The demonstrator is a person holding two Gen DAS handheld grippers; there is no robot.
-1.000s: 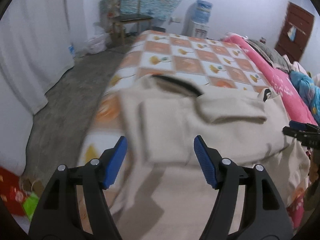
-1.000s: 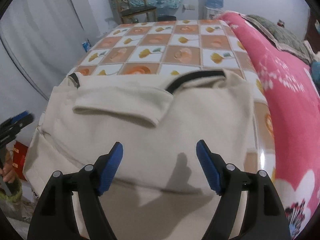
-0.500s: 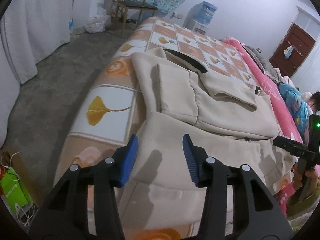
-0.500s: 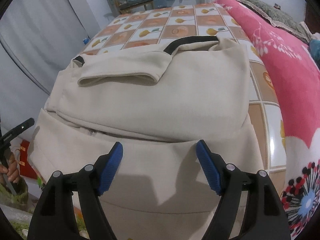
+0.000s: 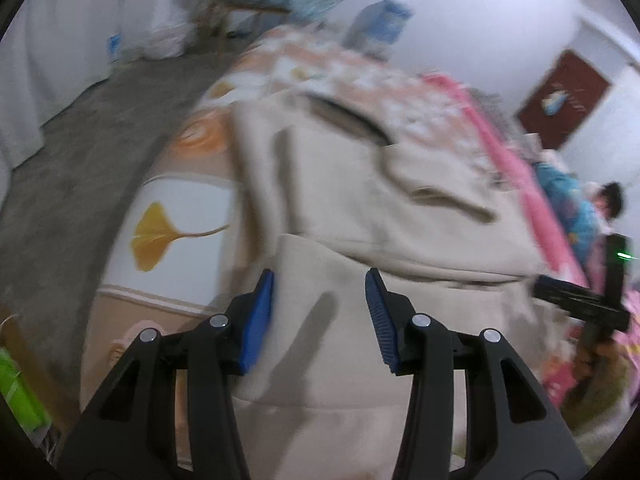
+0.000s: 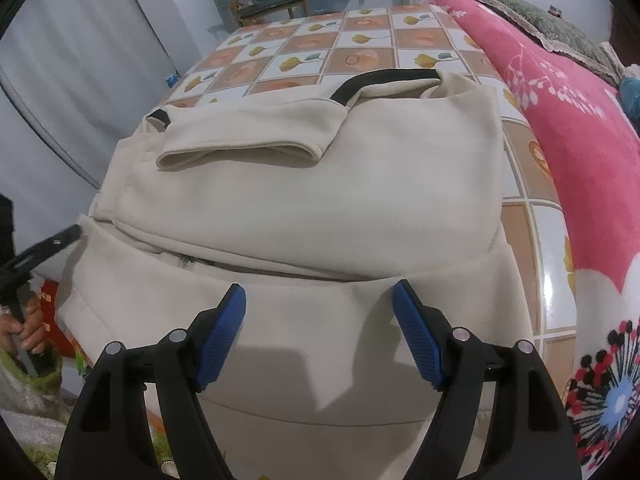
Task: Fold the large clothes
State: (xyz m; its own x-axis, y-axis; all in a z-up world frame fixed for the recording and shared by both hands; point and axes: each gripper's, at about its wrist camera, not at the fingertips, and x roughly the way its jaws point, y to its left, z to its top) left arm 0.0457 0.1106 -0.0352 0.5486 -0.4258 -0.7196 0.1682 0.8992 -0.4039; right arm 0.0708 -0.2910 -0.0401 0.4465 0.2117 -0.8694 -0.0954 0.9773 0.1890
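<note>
One cream garment (image 6: 320, 200), partly folded, lies on the bed (image 6: 360, 36), its lower panel hanging over the near edge. Two sleeves are folded across it. One black collar band (image 6: 384, 78) shows at the far end. Two hand-held grippers present: left hand-held gripper (image 5: 320, 312) has just been closing, jaws apart, cloth behind them, not gripped. Right hand-held gripper (image 6: 320, 332) released, above the lower panel.

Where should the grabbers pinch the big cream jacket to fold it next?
Probably the bottom hem of the cream fabric jacket, the part drooping over the near table edge. Both blue-padded grippers, left gripper and right gripper, hover open above it; come from the near side, one per corner.
</note>
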